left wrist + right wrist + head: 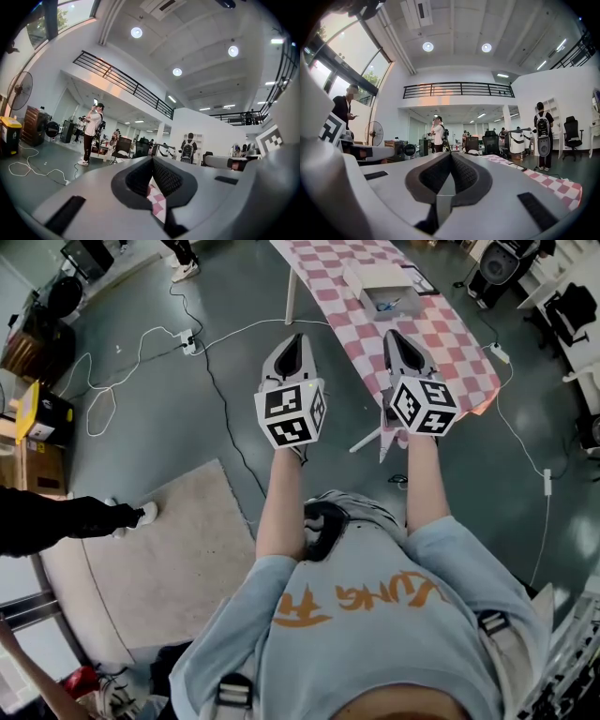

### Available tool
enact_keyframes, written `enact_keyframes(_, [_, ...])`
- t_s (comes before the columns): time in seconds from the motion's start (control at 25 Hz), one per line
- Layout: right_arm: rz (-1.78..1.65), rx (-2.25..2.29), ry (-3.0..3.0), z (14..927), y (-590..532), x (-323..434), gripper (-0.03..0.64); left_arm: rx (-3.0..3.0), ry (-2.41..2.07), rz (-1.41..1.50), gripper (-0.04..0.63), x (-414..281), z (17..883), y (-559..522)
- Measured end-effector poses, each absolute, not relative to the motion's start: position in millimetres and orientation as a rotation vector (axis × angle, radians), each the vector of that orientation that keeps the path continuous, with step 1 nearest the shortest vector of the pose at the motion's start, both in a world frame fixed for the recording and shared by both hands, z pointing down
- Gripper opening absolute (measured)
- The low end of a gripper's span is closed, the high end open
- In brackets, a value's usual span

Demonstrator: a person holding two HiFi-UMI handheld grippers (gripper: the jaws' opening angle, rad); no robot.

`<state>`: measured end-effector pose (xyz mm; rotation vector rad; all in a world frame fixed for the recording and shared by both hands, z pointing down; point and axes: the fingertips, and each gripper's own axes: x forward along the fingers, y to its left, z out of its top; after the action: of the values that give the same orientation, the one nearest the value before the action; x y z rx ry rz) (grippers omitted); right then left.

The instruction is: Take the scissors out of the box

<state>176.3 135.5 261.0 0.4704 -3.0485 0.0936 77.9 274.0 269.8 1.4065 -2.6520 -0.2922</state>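
On the checked table (455, 338): the white box (370, 277) is sitting open toward the far end, and the scissors (388, 304) are lying inside it, showing only as a small bluish shape.
Left gripper (294, 341): it is hovering level over the grey floor (187, 418), short of the table; its jaws are resting tip to tip with nothing between them.
Right gripper (395, 336): it is hovering level beside the left one, above the table's near end; its jaws are pressing together, empty.
Person: both forearms are reaching forward, the grippers staying well apart from the box.
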Motion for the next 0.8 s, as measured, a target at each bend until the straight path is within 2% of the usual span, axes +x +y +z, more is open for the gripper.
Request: enact_keyframes(0.8, [-0.048,0.459,-2.999,245,152,157,-0.003,1.340,-2.652,-0.474,0.017,52,264,301])
